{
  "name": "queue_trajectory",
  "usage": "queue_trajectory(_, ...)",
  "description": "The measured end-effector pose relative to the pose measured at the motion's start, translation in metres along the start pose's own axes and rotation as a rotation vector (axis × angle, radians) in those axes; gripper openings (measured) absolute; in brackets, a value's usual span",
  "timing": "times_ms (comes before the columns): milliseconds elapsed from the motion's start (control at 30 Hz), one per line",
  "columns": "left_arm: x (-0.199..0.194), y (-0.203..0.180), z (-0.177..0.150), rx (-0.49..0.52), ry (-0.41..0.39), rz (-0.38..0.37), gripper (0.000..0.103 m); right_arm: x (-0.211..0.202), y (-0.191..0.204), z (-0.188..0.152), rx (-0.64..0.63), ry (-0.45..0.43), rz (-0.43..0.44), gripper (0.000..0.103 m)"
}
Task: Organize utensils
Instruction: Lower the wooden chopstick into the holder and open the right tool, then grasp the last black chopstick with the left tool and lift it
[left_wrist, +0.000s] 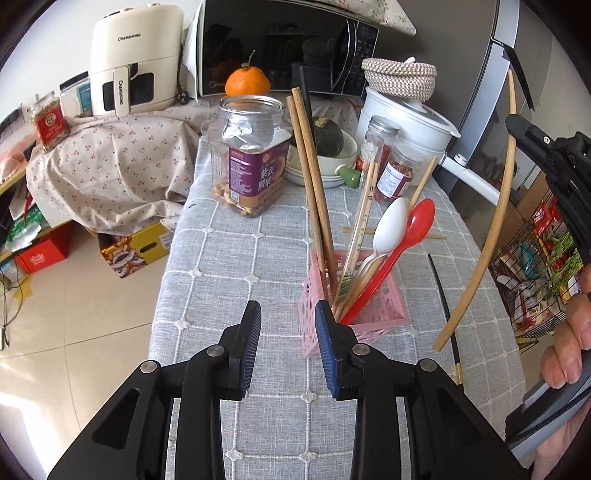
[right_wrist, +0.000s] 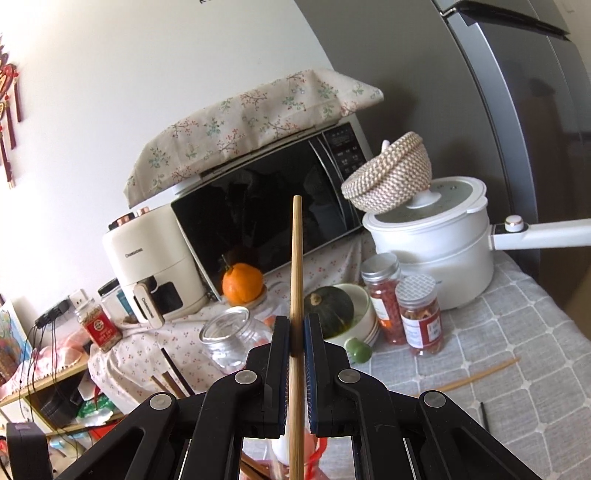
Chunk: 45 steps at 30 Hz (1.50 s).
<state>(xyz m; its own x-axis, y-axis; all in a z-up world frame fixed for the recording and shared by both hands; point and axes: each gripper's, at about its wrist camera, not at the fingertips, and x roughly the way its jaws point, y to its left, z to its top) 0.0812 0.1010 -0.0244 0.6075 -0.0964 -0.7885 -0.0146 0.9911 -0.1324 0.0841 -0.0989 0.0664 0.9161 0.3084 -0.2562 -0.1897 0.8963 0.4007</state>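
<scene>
A pink lattice holder (left_wrist: 373, 314) stands on the grey checked tablecloth (left_wrist: 229, 266). It holds several wooden chopsticks (left_wrist: 314, 192), a white spoon (left_wrist: 388, 229) and a red spoon (left_wrist: 402, 247). My left gripper (left_wrist: 288, 347) is open and empty, just in front of the holder, its right pad against the holder's near corner. My right gripper (right_wrist: 296, 332) is shut on a bamboo chopstick (right_wrist: 297, 258), held upright above the table; it also shows in the left wrist view (left_wrist: 491, 229), right of the holder. A black chopstick (left_wrist: 445, 310) and a wooden chopstick (right_wrist: 476, 376) lie on the cloth.
At the back stand a nut jar (left_wrist: 251, 158), a bowl with a green squash (left_wrist: 328, 140), two spice jars (right_wrist: 406, 306), a white pot (right_wrist: 436, 240), a microwave (left_wrist: 280, 48) and an air fryer (left_wrist: 136, 59). A wire rack (left_wrist: 535, 280) is right of the table.
</scene>
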Motion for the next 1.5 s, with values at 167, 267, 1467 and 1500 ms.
queue_trajectory(167,0.004,0.007,-0.002,-0.01,0.026,-0.014,0.032,0.01,0.01,-0.002,0.007,-0.061,-0.047,0.006)
queue_trajectory(267,0.004,0.007,-0.002,-0.005,0.029,-0.013,0.033,0.014,0.014,-0.007,-0.001,-0.093,-0.081,0.006)
queue_trajectory(1467,0.004,-0.03,-0.01,0.101,0.024,-0.013,0.069,-0.013,-0.04,-0.018,0.045,0.181,-0.041,0.051)
queue_trajectory(1500,0.004,-0.034,-0.011,0.108,0.032,-0.016,0.069,-0.016,-0.045,-0.017,0.045,0.192,-0.049,0.052)
